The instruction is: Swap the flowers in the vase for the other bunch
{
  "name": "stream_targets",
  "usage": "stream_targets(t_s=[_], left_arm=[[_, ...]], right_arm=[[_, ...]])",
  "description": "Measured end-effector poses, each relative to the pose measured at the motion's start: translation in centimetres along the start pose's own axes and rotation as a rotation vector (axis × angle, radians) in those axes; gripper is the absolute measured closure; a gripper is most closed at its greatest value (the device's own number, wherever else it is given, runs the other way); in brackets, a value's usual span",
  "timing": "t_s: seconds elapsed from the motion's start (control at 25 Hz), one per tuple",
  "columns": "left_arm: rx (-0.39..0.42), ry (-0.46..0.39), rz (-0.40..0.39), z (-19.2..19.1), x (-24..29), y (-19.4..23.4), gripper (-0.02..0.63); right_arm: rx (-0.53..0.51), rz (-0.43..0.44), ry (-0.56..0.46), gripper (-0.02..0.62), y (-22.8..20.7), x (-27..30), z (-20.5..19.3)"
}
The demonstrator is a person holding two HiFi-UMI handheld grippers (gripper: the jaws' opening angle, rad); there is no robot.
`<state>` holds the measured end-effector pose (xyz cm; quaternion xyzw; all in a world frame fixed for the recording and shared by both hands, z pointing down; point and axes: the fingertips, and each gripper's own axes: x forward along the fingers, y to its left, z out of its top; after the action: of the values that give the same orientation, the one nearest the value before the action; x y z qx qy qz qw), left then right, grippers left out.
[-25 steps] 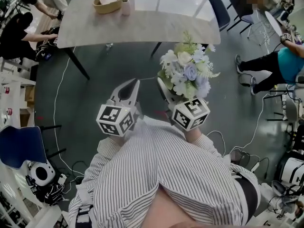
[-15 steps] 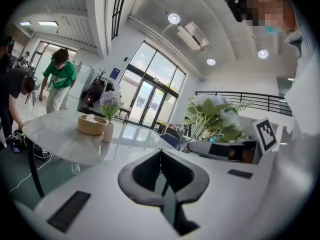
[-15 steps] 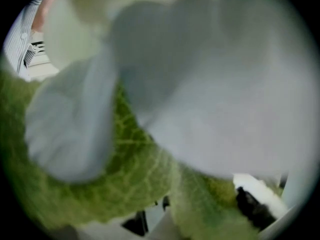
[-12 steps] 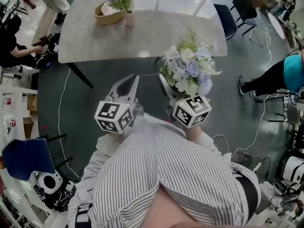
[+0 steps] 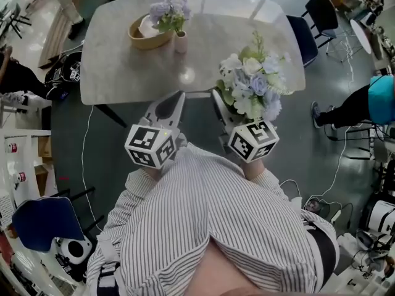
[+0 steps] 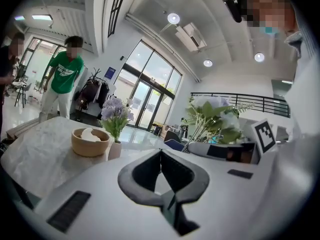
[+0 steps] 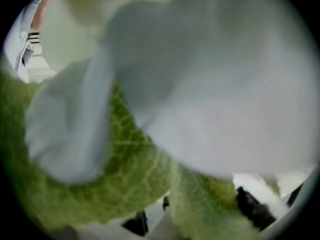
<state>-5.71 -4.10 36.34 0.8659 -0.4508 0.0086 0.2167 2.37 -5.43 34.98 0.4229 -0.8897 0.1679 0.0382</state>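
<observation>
A small pale vase [image 5: 181,42] with purple flowers [image 5: 170,11] stands on the marble table [image 5: 123,66], next to a wooden bowl [image 5: 148,36]. My right gripper [image 5: 221,103] is shut on the stems of a white and pale blue bunch [image 5: 253,82], held above the table's near edge. In the right gripper view, petals and green leaves of the bunch [image 7: 200,109] fill the picture and hide the jaws. My left gripper [image 5: 176,97] is shut and empty, level with the near edge. In the left gripper view the vase [image 6: 114,150] lies ahead to the left of my left gripper [image 6: 161,154].
Dark chairs [image 5: 321,11] stand at the table's far right. A seated person in teal [image 5: 376,91] is at the right, and a person in a green shirt [image 6: 62,79] stands beyond the table. Cables [image 5: 86,165] run over the dark floor; a blue chair [image 5: 46,224] is behind left.
Both grippers have moved forward to the table, the right one carrying the bunch. The table, vase and bowl now lie closer in the head view.
</observation>
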Motion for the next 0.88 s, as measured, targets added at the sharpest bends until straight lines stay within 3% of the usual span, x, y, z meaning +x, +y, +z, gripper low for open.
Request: stream_targets(t_s=[0.44, 0.88], left_arm=[[-0.028, 0.034, -0.046, 1.1, 3.2, 4.7, 0.594], [-0.049, 0.063, -0.047, 0.9, 5.9, 5.7, 0.594]], right_arm=[[0.012, -0.048, 0.015, 0.557, -2.0, 5.3, 0.7], [0.03, -0.064, 0.029, 0.558, -4.4, 6.4, 0.9]])
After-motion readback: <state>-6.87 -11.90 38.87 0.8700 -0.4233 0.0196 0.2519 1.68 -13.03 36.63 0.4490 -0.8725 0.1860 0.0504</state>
